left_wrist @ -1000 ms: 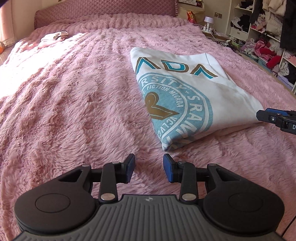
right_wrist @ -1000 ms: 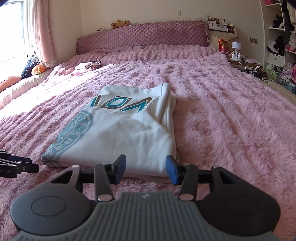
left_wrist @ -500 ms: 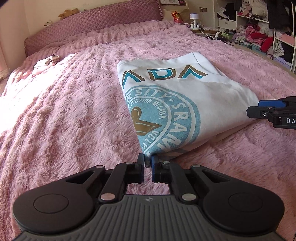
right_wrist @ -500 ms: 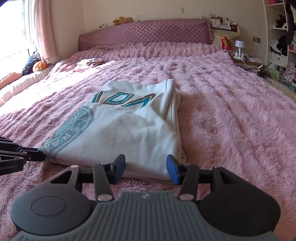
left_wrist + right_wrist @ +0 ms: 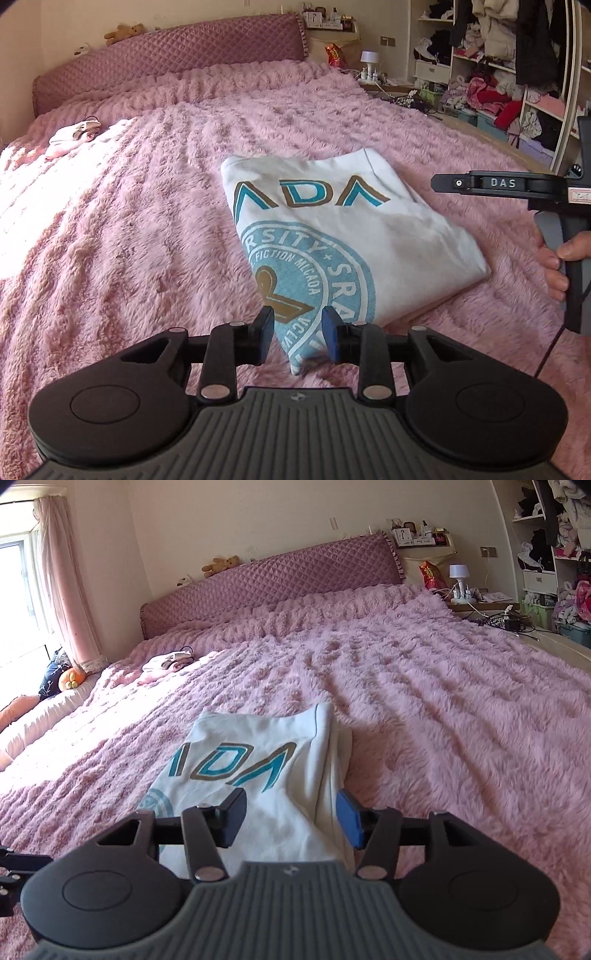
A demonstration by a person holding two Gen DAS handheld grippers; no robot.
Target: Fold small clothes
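Apparently mid-fold, the left gripper and right gripper both hovered with fingers apart over the shirt. Next, each needed to pinch a near corner.

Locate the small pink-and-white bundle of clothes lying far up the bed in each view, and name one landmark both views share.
Left wrist: the bundle sits upper left, on the sunlit patch of the blanket.
Right wrist: the bundle sits left of centre, in the upper half, also in sunlight.
Shared landmark: the teddy bear on the quilted headboard.
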